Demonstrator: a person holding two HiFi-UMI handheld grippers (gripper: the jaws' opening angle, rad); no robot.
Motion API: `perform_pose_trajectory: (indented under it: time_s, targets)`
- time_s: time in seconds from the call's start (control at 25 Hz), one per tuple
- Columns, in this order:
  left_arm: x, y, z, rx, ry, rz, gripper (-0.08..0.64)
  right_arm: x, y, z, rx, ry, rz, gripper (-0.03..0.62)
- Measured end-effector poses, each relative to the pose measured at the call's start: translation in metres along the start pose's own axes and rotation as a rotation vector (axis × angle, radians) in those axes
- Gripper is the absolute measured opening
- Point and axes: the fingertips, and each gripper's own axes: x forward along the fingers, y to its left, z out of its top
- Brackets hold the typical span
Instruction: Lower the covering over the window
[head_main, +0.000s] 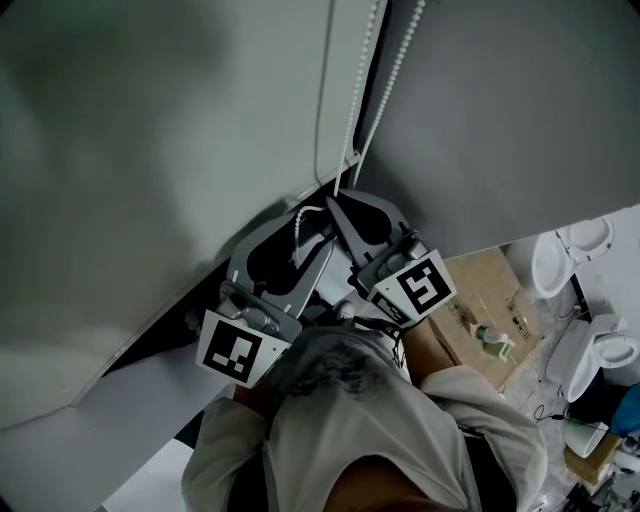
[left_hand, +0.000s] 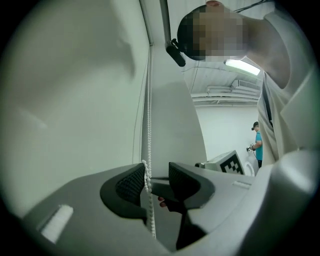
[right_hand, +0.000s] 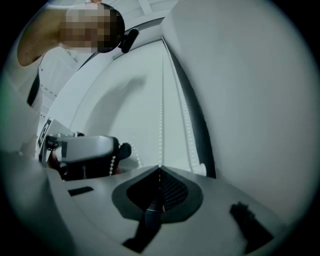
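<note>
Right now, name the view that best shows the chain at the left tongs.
Left gripper view: the chain hangs close up between the open left tongs, beside one pad. The head view shows it small, looping by those tongs. The right gripper view shows only a short stretch there.

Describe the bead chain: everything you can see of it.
The bead chain is a string of small white balls, plastic by the look. The head view shows two strands of it hanging side by side. One strand runs straight up from the shut jaws of the right gripper, which clamp it. A strand also passes between the open jaws of the left gripper. It lies unclamped against one ribbed pad and hangs on below.
</note>
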Motion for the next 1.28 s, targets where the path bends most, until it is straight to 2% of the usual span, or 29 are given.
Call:
perform_pose_trajectory:
  time_s: [0.24, 0.48, 0.72, 0.8, 0.84, 1.08, 1.28]
  targets:
    - [-0.002, 0.0, 0.007, 0.018, -0.004, 0.004, 0.146, -0.003, 0.004, -0.021, 0.006, 0.045, -0.017, 0.017]
    - [0.005, 0.009, 0.021, 0.068, -0.031, -0.003, 0.138, -0.003, 0.014, -0.017, 0.0, 0.045, -0.012, 0.018]
    - [0.036, 0.016, 0.039, 0.034, -0.093, -0.019, 0.102, -0.004, 0.021, -0.017, -0.011, 0.05, -0.003, 0.017]
    - [0.043, 0.016, 0.044, 0.047, -0.124, -0.02, 0.055, -0.005, 0.022, -0.018, -0.019, 0.054, -0.001, 0.017]
    - [0.045, 0.015, 0.043, 0.049, -0.129, -0.022, 0.003, -0.006, 0.022, -0.02, -0.024, 0.058, -0.001, 0.018]
    - [0.044, 0.013, 0.048, 0.012, -0.192, -0.049, 0.006, -0.009, 0.021, -0.016, -0.032, 0.063, -0.021, 0.018]
    - [0.047, 0.015, 0.029, 0.006, -0.155, -0.049, 0.006, -0.008, 0.023, -0.033, -0.061, 0.108, -0.005, 0.018]
